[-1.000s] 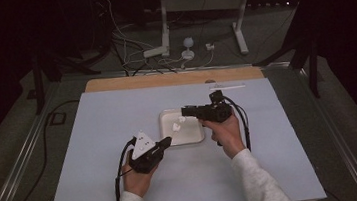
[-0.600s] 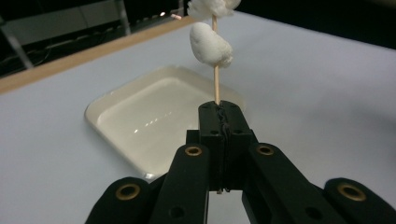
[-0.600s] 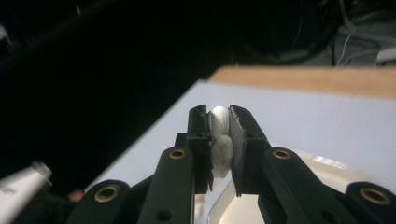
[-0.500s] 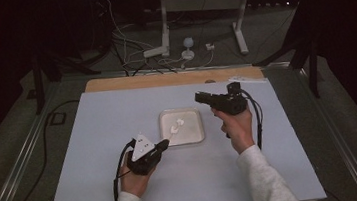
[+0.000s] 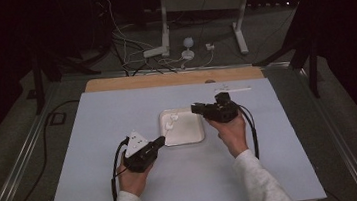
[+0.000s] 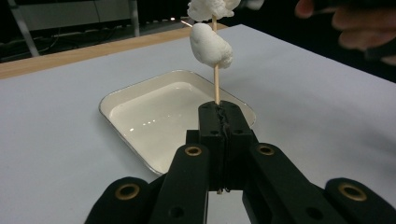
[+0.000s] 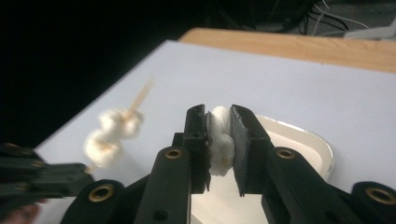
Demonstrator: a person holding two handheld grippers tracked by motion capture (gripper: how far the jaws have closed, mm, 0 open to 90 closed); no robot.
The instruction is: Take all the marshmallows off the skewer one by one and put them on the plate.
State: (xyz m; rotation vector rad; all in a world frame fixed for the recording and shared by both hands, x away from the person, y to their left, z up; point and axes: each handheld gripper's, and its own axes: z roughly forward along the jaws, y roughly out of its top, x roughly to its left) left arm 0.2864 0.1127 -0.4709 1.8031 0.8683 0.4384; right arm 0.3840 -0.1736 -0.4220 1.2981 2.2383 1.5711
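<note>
A: State of each hand-held gripper?
B: Left hand-held gripper [image 6: 219,112] pinches the skewer [image 6: 216,84]; right hand-held gripper [image 7: 219,122] pinches a marshmallow [image 7: 220,140], at 3 o'clock of the tray [image 5: 184,139] on the counter [image 5: 93,124].

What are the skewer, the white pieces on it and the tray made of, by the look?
Skewer: pale, matte, thin stick, probably wood or bamboo.
White pieces: soft, lumpy, matte, likely marshmallow; the one in the right tool looks squeezed between the jaws.
Tray: glossy cream surface with a thin darker rim, probably enamelled metal, though plastic is possible.
</note>
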